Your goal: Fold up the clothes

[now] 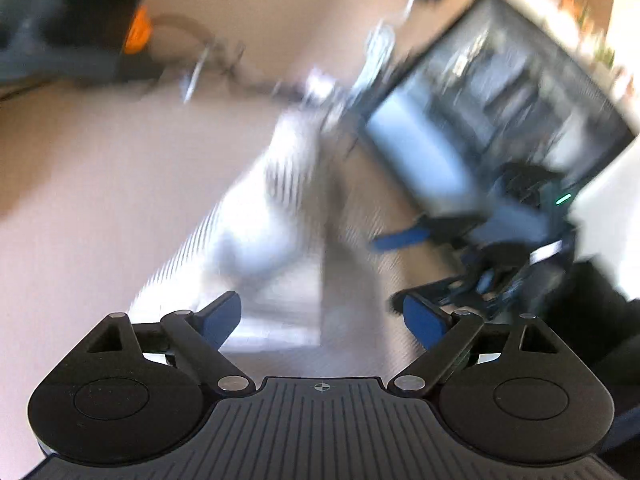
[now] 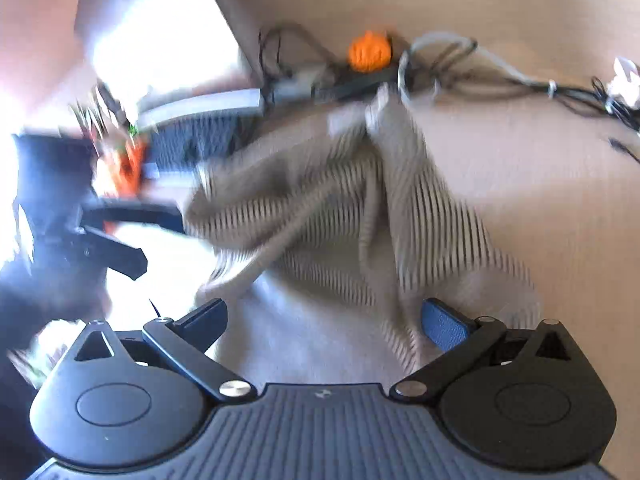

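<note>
My left tongs [image 1: 322, 318] stand wide apart with nothing between them, their blue rubbery pads [image 1: 424, 320] bare over the striped cloth. My right tongs [image 2: 324, 320] gape just as wide and grip nothing, though a fold of the garment brushes past the inner face of the right-hand pad [image 2: 446, 324]; I cannot tell whether it touches.

The striped garment [image 2: 340, 216] is a soft, thin knit, pale with fine dark lines, and lies crumpled on the tan table [image 2: 520, 128] in a rough fan shape, with ridges running toward a bunched point at the far side. From my left wrist view the same cloth [image 1: 272, 208] stretches away in a long strip, blurred nearly white in the middle.

Beyond the garment, a tangle of grey and black cables [image 2: 460, 68] sprawls across the table, with a round, ribbed orange object [image 2: 369, 53] among them. A dark framed screen [image 1: 500, 92] stands at the far right in the left view, its picture smeared by motion. Below it, my right tongs [image 1: 404, 268] appear, black linkage and blue tips apart. Much of both views is motion-blurred, and the left edge of the right view is washed out by glare.
</note>
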`<state>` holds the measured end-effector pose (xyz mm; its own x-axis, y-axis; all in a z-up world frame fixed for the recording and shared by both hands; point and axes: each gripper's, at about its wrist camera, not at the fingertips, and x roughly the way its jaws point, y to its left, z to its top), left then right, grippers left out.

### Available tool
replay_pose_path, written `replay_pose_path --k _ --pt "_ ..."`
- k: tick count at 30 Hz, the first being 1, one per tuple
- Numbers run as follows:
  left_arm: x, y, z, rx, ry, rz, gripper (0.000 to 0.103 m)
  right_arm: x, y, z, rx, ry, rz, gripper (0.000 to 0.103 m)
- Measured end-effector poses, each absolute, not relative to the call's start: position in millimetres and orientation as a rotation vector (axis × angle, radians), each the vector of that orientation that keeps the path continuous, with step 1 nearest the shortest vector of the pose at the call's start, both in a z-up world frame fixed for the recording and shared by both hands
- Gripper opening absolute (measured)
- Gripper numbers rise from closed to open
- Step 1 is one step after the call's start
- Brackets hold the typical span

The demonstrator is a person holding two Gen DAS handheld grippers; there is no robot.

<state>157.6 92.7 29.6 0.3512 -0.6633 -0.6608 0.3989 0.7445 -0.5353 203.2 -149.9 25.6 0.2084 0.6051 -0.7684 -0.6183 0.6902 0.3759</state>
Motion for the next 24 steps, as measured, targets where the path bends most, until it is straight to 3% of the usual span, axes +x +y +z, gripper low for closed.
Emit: replay_pose_path --k 2,10,17,19,21,24 --pt "151 89 27 -0.238 1.004 -0.65 0.092 188 -148 6 -0.041 1.124 0.798 0.103" --pt "145 82 42 -0.051 0.912 -0.436 0.094 160 -146 13 -0.076 1.0 0.646 0.103" --pt "185 91 43 -0.177 0.915 -0.244 0.095 201 -157 31 0.02 0.876 0.428 0.103" --pt "201 97 37 -0.228 0.947 -0.206 0.094 221 -168 32 0.046 0.872 0.405 0.089" --pt "217 97 29 -0.253 0.978 -0.166 0.083 244 -175 29 0.078 0.892 0.395 0.068" --pt "237 95 19 -0.253 1.007 -0.124 0.081 278 -182 21 0.111 0.921 0.368 0.067"
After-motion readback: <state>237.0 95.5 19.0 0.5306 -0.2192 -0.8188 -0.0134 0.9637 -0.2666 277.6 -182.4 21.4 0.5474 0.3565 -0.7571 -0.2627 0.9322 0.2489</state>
